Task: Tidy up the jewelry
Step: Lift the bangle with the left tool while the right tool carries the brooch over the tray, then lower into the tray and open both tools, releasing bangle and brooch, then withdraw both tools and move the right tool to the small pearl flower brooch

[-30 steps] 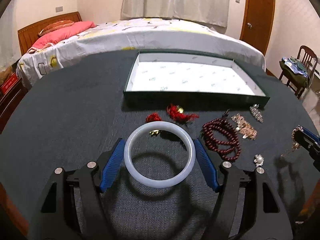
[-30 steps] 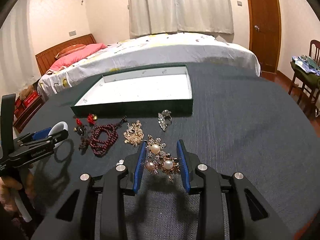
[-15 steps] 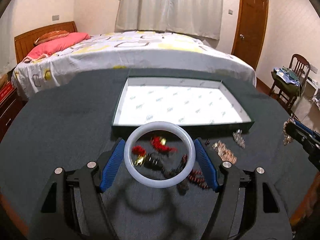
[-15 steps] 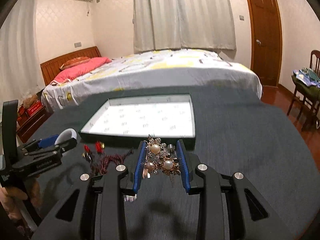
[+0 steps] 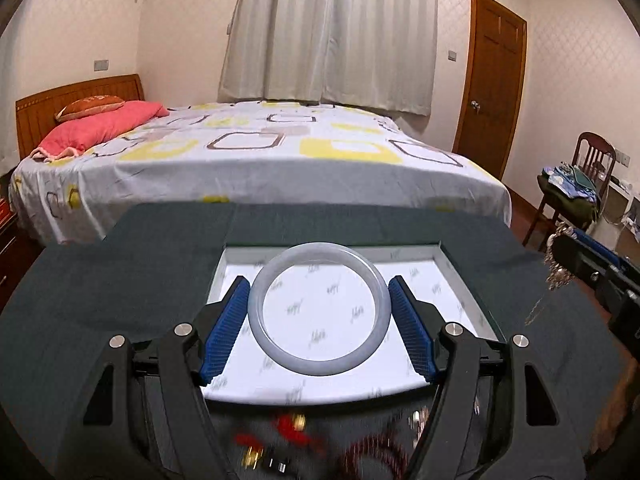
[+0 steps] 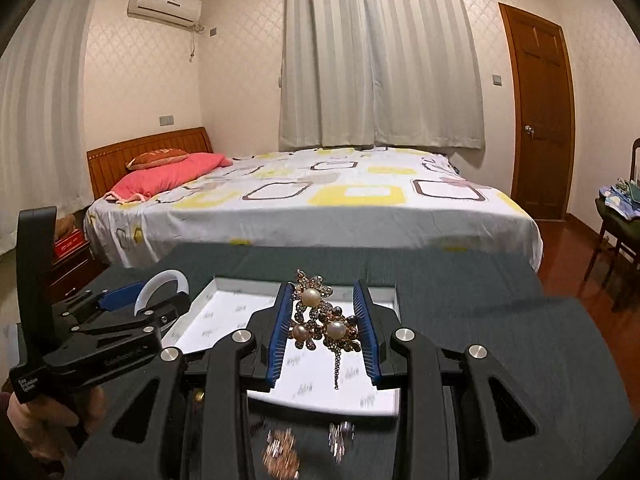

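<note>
Above the white-lined tray (image 5: 460,276) on the dark table (image 5: 100,280), the left gripper (image 5: 319,312) clamps a pale bangle (image 5: 319,366) between its blue pads (image 5: 224,328). To its right, the right gripper (image 6: 325,330) pinches a pearl brooch (image 6: 318,316) over the same tray, its chain dangling. More jewelry (image 5: 368,456) lies blurred on the table in front of the tray.

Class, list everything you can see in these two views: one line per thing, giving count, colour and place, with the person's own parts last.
Bangle: one, pale grey-white, held over the tray.
Brooch: one, gold with three pearls, held over the tray.
Tray: one, dark green with white lining, on the table.
Loose jewelry: several, red and gold, blurred, near side of the tray.
Table: one, dark grey cloth.
Bed: one, white and yellow, behind.
Left gripper: black, blue fingers.
Right gripper: same.
</note>
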A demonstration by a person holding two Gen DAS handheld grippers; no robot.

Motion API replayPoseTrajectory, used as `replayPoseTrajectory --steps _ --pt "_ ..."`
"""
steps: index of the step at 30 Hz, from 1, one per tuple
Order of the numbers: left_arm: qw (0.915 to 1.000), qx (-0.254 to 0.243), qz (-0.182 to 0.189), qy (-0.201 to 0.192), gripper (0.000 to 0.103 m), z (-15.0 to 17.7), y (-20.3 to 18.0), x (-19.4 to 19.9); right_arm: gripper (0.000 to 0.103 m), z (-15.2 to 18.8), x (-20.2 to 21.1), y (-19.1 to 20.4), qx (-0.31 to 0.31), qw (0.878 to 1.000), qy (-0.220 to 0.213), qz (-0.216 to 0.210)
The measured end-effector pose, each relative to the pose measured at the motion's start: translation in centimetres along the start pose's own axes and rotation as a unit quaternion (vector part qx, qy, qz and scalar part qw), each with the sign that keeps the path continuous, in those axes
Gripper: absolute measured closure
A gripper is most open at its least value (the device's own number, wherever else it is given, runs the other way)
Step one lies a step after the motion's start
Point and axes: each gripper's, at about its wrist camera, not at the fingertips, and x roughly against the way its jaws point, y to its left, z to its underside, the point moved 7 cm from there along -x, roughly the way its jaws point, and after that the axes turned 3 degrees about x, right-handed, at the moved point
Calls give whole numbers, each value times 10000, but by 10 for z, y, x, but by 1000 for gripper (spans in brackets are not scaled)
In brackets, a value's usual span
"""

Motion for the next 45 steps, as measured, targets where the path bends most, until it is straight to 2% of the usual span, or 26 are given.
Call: replayPoseTrajectory --steps 3,11,15,22,25,28,30,32,33,35,41,45 --pt "9999 -13 -32 145 34 4 -2 -26 71 12 -28 -8 -144 9997 215 -20" --pt "9961 49 -154 868 34 48 9 -86 71 65 -94 -18 -355 9929 1134 -11" --pt "9917 90 -139 1275 34 65 13 -105 71 87 -108 -16 -345 9882 1495 -17" --pt "9858 208 -98 1661 34 83 18 -120 71 105 -118 -18 -365 9824 1831 8" --pt "9872 153 -114 1582 31 80 16 -118 71 105 -118 -15 -305 9822 1854 0" --pt "9877 143 -114 1553 23 79 16 -118 70 104 -120 -16 -318 9820 1861 17" --pt "9882 154 -98 1523 23 78 16 -117 69 104 -119 -18 -344 9823 1841 21" --pt "9884 196 -64 1504 22 77 16 -115 49 101 -119 -19 -429 9834 1762 -6" --pt "9888 212 -47 1476 22 75 16 -114 45 99 -118 -19 -453 9843 1703 4" --pt "9899 227 -37 1402 16 72 15 -111 44 94 -115 -19 -446 9858 1616 -4" --pt "9937 331 40 1066 15 60 14 -90 44 77 -90 -12 -374 9910 1285 38" --pt "9975 277 -70 651 15 51 13 -62 44 69 -59 -4 -240 9949 971 130"
